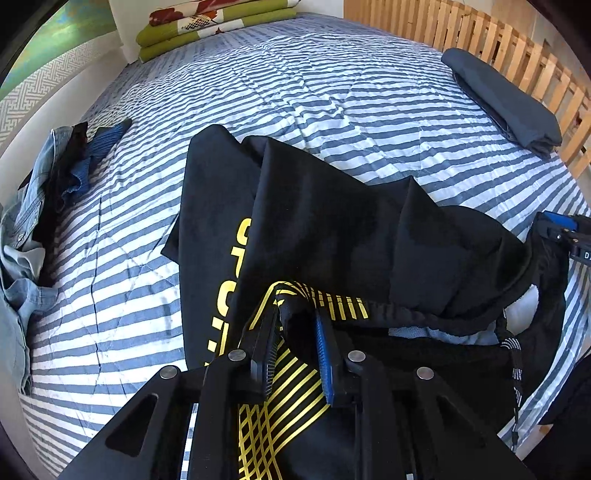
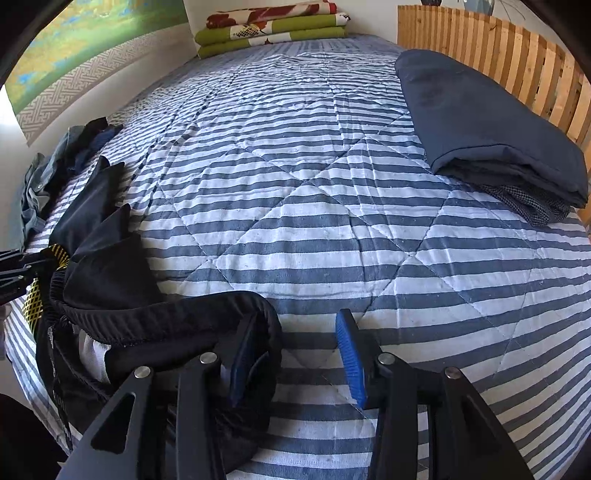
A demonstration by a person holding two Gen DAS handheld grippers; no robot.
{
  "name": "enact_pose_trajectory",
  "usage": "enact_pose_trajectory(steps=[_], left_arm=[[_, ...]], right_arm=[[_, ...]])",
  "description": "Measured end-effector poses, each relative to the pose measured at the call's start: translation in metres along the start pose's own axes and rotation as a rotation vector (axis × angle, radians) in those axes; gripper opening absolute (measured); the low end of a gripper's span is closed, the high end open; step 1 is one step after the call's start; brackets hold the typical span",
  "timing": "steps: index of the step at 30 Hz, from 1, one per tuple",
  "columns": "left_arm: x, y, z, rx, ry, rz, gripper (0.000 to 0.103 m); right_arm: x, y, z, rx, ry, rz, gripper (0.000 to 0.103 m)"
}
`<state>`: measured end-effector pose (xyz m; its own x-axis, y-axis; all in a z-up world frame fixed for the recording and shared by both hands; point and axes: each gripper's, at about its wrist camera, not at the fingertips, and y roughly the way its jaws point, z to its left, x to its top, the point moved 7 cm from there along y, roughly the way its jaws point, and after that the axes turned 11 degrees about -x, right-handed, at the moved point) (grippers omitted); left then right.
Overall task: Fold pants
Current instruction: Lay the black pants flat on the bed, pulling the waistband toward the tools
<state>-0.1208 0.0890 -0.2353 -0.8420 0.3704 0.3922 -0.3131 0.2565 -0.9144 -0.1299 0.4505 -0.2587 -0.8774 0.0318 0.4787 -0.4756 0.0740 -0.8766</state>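
A bed (image 2: 314, 206) with a blue-and-white striped quilt fills both views, with a slatted wooden rail (image 2: 498, 55) along its right side. Black pants (image 1: 332, 229) with yellow print lie bunched on the near part of the bed, legs stretching away toward the middle and waistband nearest the cameras. A folded navy cloth (image 2: 480, 122) rests on the right edge of the bed beside the rail, well apart from the pants. A green floral blanket stack (image 2: 273, 29) sits at the far end. A denim heap (image 1: 33, 221) lies crumpled on the left edge. The left claw (image 1: 295, 332) is clamped on a pinch of the pants at the waistband's yellow-striped part, fabric squeezed between its blue pads. The right claw (image 2: 295, 354) stands apart: its left finger (image 2: 243, 362) is tucked inside the waistband's right end, its right finger (image 2: 351, 358) over bare quilt, nothing pinched between them.
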Motion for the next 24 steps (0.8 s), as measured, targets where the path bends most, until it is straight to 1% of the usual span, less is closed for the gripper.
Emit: enact_pose_trajectory(steps=[1,3,4,5,6,8,11,14,15,16,19,21,23,24], left_arm=[[0.002,0.003,0.0,0.002,0.002,0.004,0.023],[0.005,0.009,0.001,0.012,0.017,0.01,0.025],[0.005,0.011,0.0,0.017,0.028,0.012,0.024],[0.006,0.013,0.0,0.02,0.036,0.009,0.021],[0.007,0.012,0.001,0.023,0.031,0.0,0.016],[0.007,0.005,0.004,-0.008,-0.009,-0.023,0.01],[0.002,-0.027,0.015,-0.056,-0.078,-0.077,0.008],[-0.01,-0.087,0.021,-0.135,-0.127,-0.161,0.008],[-0.013,-0.112,0.022,-0.154,-0.124,-0.191,0.008],[-0.013,-0.136,0.022,-0.156,-0.109,-0.217,0.008],[-0.003,-0.2,0.028,-0.147,-0.096,-0.292,0.008],[0.011,-0.227,0.04,-0.15,-0.123,-0.328,0.008],[0.028,-0.232,0.056,-0.123,-0.146,-0.333,0.008],[0.04,-0.227,0.065,-0.122,-0.166,-0.317,0.008]], right_arm=[[0.0,0.0,0.001,-0.001,-0.001,0.0,0.039],[0.0,0.001,0.002,0.004,0.0,0.008,0.03],[0.0,0.002,0.003,0.018,0.008,0.016,0.019],[-0.001,0.002,0.004,0.038,0.02,0.019,0.008],[0.0,0.0,0.004,0.045,0.031,0.015,0.006],[0.001,-0.01,0.003,0.038,0.048,-0.018,0.005],[0.0,-0.038,-0.003,0.079,0.1,-0.077,0.005],[0.0,-0.088,0.0,0.137,0.114,-0.17,0.004],[0.002,-0.106,0.004,0.152,0.103,-0.207,0.004],[0.007,-0.125,0.009,0.167,0.093,-0.238,0.004],[0.036,-0.167,0.025,0.195,0.075,-0.295,0.004],[0.062,-0.177,0.038,0.182,0.039,-0.306,0.004],[0.094,-0.171,0.051,0.147,0.005,-0.293,0.004],[0.113,-0.162,0.056,0.122,-0.009,-0.274,0.004]])
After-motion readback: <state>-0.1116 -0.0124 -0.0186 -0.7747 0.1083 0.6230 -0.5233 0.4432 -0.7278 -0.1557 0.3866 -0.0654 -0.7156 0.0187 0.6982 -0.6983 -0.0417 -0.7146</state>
